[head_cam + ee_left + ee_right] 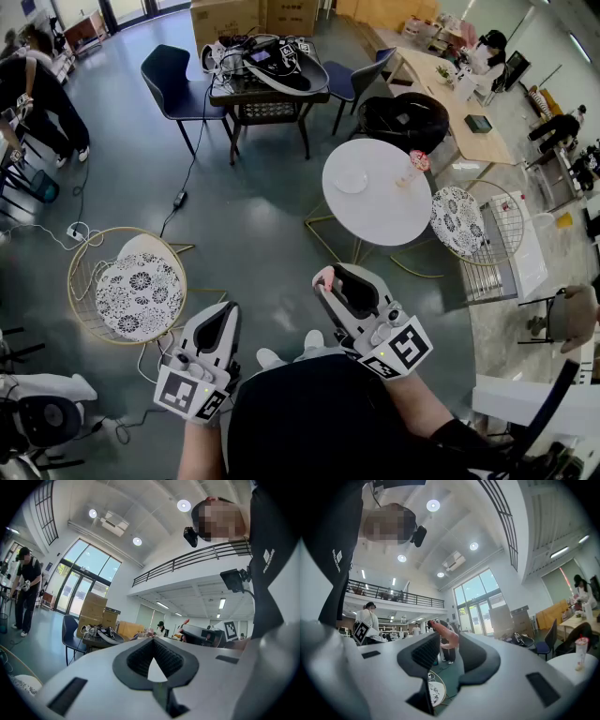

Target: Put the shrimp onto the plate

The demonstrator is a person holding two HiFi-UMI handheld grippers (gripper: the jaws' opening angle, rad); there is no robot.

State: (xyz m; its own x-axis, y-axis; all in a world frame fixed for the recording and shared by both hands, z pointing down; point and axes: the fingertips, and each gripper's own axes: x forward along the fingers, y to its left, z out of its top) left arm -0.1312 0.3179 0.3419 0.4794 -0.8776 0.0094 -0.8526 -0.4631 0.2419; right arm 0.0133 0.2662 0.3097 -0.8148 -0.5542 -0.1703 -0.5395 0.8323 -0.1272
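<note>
In the head view I stand over a grey floor with a gripper in each hand. My right gripper (325, 280) is shut on a pink shrimp (322, 274), pinched at the jaw tips. The right gripper view shows the shrimp (444, 633) crosswise between the black pads, near the tips of the right gripper (443, 638). A white plate (352, 180) lies on the round white table (375, 216) ahead of me, well beyond the shrimp. Lower left, my left gripper (225, 319) is shut and holds nothing; in its own view the left gripper (152, 641) has its tips touching.
A pink drink cup (415, 167) stands on the round table near the plate. Wire chairs with patterned cushions stand at the left (141, 291) and to the right of the table (457, 220). A dark table with equipment (267, 70), blue chairs and floor cables (180, 199) lie farther off.
</note>
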